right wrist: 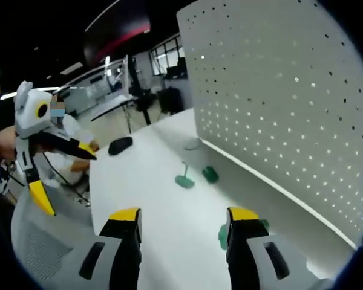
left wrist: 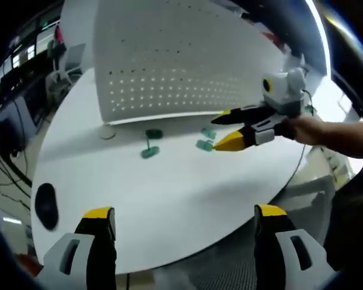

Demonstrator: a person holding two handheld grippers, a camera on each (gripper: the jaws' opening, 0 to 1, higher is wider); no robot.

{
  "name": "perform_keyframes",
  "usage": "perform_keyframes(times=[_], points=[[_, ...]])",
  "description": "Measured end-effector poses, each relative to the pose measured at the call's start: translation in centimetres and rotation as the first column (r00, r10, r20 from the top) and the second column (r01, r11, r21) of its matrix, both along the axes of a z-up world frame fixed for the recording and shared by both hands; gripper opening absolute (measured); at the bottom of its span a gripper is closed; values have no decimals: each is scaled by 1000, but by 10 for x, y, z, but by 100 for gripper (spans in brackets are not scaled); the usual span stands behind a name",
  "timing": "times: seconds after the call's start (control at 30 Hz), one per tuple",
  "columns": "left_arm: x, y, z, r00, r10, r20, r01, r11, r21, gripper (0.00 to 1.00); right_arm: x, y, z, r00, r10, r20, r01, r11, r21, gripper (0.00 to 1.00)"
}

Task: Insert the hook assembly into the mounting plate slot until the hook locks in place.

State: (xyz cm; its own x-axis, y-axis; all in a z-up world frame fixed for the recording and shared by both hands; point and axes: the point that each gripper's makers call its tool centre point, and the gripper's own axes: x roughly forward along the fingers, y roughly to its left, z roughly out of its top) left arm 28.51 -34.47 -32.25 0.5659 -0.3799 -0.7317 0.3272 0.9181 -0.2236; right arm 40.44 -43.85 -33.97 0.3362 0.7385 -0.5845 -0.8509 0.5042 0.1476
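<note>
White round table (left wrist: 169,187) carries a perforated white panel (left wrist: 187,60) standing upright at its far side, and behind it an office with desks is dim. Near the panel's foot lie small green plastic parts: one hook piece (left wrist: 150,148) and two more (left wrist: 204,140) near my right gripper (left wrist: 216,132). Both my grippers stand wide open and hold nothing. My left gripper (left wrist: 184,216) hangs over the near edge. One green part (right wrist: 223,235) is half hidden behind my right jaw. A black mouse (left wrist: 46,204) rests apart. Which green part is the mounting plate, I cannot tell.
</note>
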Motion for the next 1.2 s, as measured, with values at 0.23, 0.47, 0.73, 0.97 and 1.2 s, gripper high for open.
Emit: perform_keyframes(times=[0.23,0.47,0.73,0.97,1.2], points=[[1,3,-3,1000,20,-17,-20,1000,-13,97,10,36,-5,998,62,-24,-61,998,16,53],[6,10,-5,999,35,-19,-35,999,-13,97,17,68,-13,992,117,-42,-115,993,29,50],[9,4,-9,998,52,-37,-54,997,-63,97,24,94,-30,987,146,-60,-145,989,34,46],[10,7,-12,997,48,-54,-51,997,-56,96,37,115,-46,981,182,-65,-182,983,11,46],[8,8,-18,996,46,-77,-50,997,-56,96,46,119,-61,979,178,-99,-179,984,0,35]])
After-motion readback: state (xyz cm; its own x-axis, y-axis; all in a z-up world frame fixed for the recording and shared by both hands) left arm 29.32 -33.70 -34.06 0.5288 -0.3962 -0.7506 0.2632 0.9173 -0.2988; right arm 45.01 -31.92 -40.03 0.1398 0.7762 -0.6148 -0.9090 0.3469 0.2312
